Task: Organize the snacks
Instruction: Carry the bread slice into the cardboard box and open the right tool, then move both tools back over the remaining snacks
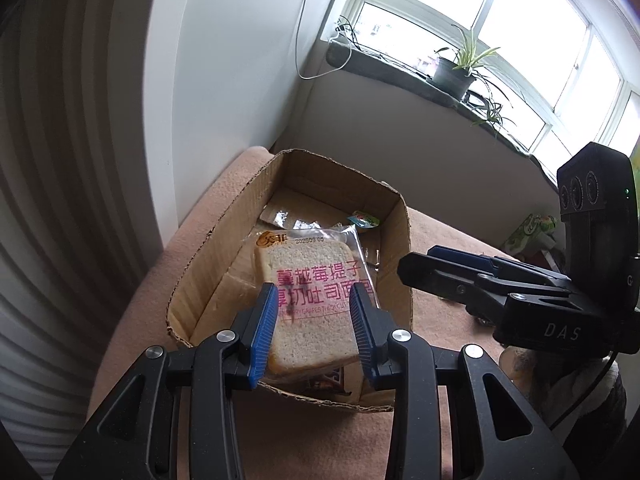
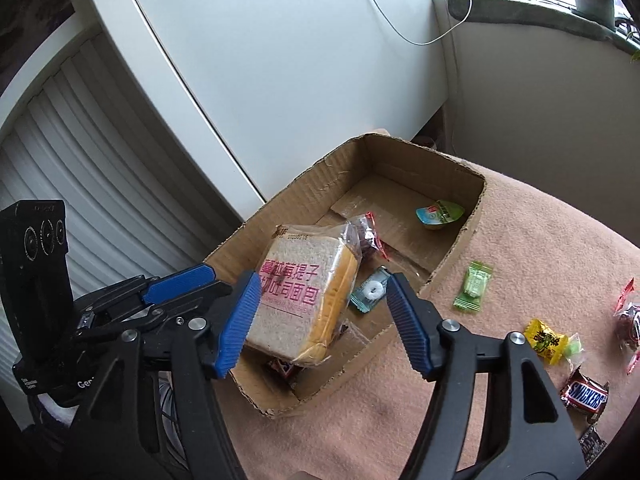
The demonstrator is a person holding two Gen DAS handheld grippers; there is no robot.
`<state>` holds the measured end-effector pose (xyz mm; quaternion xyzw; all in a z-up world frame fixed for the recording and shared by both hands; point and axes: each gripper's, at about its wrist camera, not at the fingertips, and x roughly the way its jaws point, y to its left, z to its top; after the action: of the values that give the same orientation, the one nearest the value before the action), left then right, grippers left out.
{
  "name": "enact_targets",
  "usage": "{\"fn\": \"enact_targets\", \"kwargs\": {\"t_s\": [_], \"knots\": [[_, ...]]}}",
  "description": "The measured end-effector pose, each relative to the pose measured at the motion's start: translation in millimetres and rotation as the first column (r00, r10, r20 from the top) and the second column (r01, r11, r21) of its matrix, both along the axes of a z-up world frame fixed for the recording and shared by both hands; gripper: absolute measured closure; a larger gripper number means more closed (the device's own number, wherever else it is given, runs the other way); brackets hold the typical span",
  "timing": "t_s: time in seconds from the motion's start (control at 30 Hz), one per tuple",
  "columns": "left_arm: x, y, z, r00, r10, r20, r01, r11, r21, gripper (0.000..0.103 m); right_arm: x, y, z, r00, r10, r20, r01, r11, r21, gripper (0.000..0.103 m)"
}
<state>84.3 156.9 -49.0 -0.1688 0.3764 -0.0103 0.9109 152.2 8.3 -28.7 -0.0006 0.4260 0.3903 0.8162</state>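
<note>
A wrapped slice of bread (image 1: 308,256) (image 2: 288,300) with pink lettering lies tilted in the near end of an open cardboard box (image 1: 224,240) (image 2: 400,168), propped on other snacks. My left gripper (image 1: 314,292) (image 2: 222,280) hovers over it. Its blue pads stand a little apart and their ribbed inner faces are bare, with the bread showing beyond them. My right gripper (image 2: 324,278) (image 1: 414,260) is open wide above the same slice and touches nothing. Also in the box are a small jelly cup (image 2: 440,214) (image 1: 364,219), a ring mint (image 2: 370,292) and a red packet (image 2: 370,236).
The box sits on a pink blanket (image 2: 520,232). Loose on the blanket to the right are a green candy (image 2: 472,286), a yellow candy (image 2: 546,340), a Snickers bar (image 2: 584,394) and a red packet (image 2: 628,320). A white wall and a windowsill with potted plants (image 1: 456,68) lie behind.
</note>
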Motion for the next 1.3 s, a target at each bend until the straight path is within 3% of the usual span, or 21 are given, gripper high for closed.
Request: {"fn": "enact_targets", "kwargs": {"t_s": [0.37, 0.53, 0.67, 0.73, 0.87, 1.03, 1.3], "knots": [[-12.5, -23.9, 12.7, 0.996, -0.007, 0.089, 0.005, 1.0, 0.029, 0.068, -5.8, -60.1, 12.1, 0.993, -0.102, 0.053, 0.102, 0.995, 0.001, 0.034], [-14.6, -43.7, 14.3, 0.992, -0.043, 0.117, 0.036, 0.997, 0.065, 0.053, -12.7, -113.4, 14.3, 0.981, -0.176, 0.087, 0.173, 0.984, 0.039, 0.025], [-17.2, -63.2, 13.6, 0.987, -0.097, 0.127, 0.086, 0.992, 0.095, 0.049, -23.1, -157.0, 7.6, 0.968, -0.227, 0.108, 0.224, 0.974, 0.038, 0.025], [-18.0, -74.4, 12.3, 0.984, -0.116, 0.136, 0.103, 0.99, 0.1, 0.036, -29.6, -177.4, 3.8, 0.961, -0.254, 0.109, 0.251, 0.967, 0.043, 0.024], [-12.2, -99.1, 0.9, 0.98, -0.165, 0.111, 0.153, 0.982, 0.11, 0.035, -42.3, -220.4, -6.5, 0.938, -0.328, 0.11, 0.323, 0.944, 0.065, 0.016], [-2.0, -132.8, -10.5, 0.972, -0.225, 0.072, 0.216, 0.969, 0.121, 0.035, -51.7, -260.7, -22.2, 0.915, -0.377, 0.141, 0.382, 0.924, -0.008, 0.016], [26.1, -173.1, -25.7, 0.95, -0.311, 0.013, 0.307, 0.943, 0.132, 0.035, -57.6, -275.3, -43.1, 0.933, -0.314, 0.179, 0.342, 0.925, -0.163, 0.016]]}}
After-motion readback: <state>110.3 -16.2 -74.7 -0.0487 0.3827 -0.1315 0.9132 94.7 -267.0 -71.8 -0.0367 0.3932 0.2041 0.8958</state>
